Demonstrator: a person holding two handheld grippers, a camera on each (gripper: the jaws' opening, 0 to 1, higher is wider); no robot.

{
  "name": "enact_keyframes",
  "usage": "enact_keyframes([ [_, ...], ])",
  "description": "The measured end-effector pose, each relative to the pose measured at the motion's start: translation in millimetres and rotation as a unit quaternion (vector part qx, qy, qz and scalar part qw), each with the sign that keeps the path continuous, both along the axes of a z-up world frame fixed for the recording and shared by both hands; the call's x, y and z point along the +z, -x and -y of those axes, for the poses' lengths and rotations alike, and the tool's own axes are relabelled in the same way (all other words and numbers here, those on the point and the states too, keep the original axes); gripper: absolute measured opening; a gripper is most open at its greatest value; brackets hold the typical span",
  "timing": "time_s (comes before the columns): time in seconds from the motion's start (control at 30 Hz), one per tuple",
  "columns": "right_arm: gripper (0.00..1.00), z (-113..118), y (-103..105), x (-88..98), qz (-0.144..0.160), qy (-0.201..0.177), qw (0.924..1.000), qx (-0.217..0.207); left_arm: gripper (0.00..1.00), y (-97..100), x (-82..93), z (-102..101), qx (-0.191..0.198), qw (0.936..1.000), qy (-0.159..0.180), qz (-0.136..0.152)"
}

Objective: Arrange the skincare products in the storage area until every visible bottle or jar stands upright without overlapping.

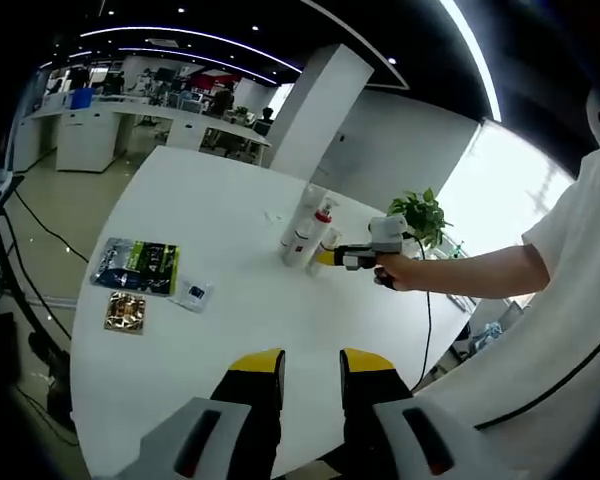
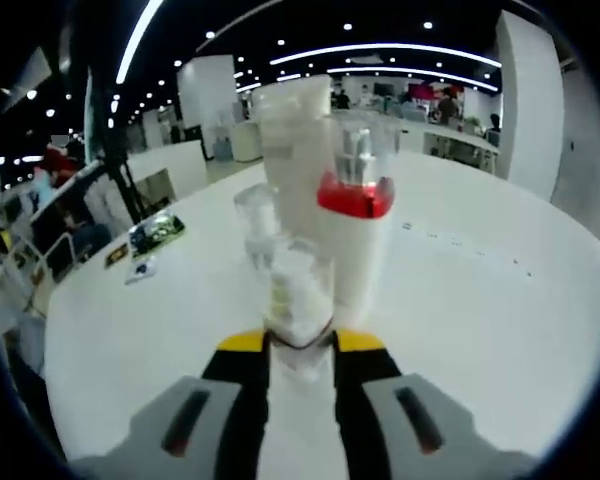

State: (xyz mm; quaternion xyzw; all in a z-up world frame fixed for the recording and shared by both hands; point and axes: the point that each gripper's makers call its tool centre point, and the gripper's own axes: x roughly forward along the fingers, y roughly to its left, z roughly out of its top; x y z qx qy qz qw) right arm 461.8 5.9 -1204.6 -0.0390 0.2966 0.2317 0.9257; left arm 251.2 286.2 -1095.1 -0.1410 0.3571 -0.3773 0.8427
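Two tall white bottles [image 1: 302, 228] stand together far across the white counter [image 1: 210, 300], one with a red collar [image 2: 355, 196]. Right tool [image 2: 300, 345] clenches a small clear tube [image 2: 298, 300] beside them. Left tool [image 1: 313, 365] hangs released, jaws apart.

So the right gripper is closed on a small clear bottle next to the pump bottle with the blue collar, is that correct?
Almost. The collar is red, not blue, as the right gripper view shows. The rest holds: the right gripper is closed on the small clear bottle, next to the pump bottle.
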Motion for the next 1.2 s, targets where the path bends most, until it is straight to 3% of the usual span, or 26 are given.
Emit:
enact_keyframes([
  [0.6, 0.22, 0, -16, -0.4, 0.005, 0.011, 0.9999, -0.010, 0.22, 4.7, -2.7, -8, 0.007, 1.0000, -0.001, -0.004],
  [1.2, 0.27, 4, -13, -2.3, -0.013, 0.015, 0.9997, -0.011, 0.22, 4.3, -4.9, -6, 0.008, 0.9999, 0.008, -0.004],
])
